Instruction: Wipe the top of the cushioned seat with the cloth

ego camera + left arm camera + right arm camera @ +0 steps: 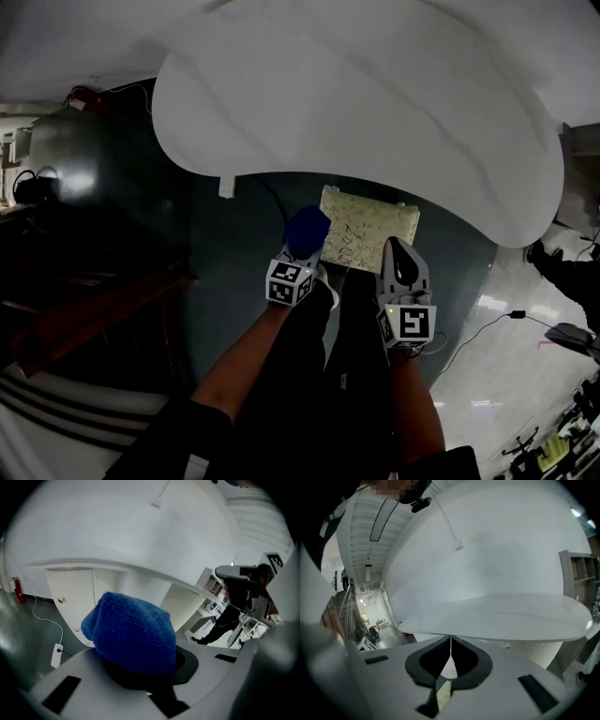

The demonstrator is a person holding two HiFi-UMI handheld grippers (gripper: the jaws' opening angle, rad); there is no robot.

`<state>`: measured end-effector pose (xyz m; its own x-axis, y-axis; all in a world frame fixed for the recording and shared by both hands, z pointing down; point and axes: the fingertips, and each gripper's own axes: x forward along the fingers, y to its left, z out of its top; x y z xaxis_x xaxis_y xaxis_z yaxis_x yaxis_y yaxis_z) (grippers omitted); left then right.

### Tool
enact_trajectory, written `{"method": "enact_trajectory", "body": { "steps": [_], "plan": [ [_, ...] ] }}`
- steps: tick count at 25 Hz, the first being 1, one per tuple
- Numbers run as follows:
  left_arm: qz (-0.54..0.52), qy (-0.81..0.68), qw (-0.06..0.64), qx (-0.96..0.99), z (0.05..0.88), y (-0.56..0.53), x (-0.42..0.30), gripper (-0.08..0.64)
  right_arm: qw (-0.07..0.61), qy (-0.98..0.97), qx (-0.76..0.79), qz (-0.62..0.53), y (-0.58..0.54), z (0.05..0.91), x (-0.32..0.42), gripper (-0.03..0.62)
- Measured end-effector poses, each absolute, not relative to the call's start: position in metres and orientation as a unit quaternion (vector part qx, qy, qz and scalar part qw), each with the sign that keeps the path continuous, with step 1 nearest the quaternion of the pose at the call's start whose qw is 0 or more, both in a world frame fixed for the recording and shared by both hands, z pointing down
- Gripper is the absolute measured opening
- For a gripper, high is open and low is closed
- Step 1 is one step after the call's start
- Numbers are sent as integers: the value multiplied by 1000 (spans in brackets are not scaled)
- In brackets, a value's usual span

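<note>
Left gripper (299,259) jaws pinch the blue cloth (131,632). It looks soft and light and bunches easily, so grip mid-wad. Right gripper (396,253) jaws pressed together, empty. Cushioned seat (370,225) likely yields under pressure.

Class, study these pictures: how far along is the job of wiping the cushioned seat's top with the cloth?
Done: the blue cloth is picked up and clamped in the left gripper. In hand: the cloth is held at the left edge of the cushioned seat; contact cannot be judged. The right gripper is shut and empty. Left: the wiping itself; nothing shows the top wiped.
</note>
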<state>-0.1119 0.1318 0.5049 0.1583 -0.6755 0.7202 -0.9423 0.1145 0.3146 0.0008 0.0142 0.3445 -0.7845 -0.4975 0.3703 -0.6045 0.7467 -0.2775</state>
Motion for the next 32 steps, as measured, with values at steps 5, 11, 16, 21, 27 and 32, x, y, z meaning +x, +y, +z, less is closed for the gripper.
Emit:
{"method": "enact_trajectory", "body": {
  "steps": [5, 11, 16, 21, 27, 32],
  "plan": [
    [197, -616, 437, 625, 589, 123, -134, 40, 120, -922, 310, 198, -1, 388, -7, 37],
    [203, -624, 421, 626, 640, 106, -138, 40, 142, -902, 340, 225, -7, 454, -10, 37],
    [196, -620, 453, 610, 681, 103, -145, 40, 160, -900, 326, 241, -3, 492, -28, 37],
    [201, -602, 474, 611, 713, 99, -149, 40, 176, -898, 327, 236, -4, 520, -40, 35],
    [225, -614, 488, 578, 739, 98, -164, 40, 205, -903, 298, 232, 2, 538, -43, 37],
    [221, -601, 518, 567, 752, 96, -159, 40, 205, -908, 284, 230, -2, 537, -41, 37]
  ]
}}
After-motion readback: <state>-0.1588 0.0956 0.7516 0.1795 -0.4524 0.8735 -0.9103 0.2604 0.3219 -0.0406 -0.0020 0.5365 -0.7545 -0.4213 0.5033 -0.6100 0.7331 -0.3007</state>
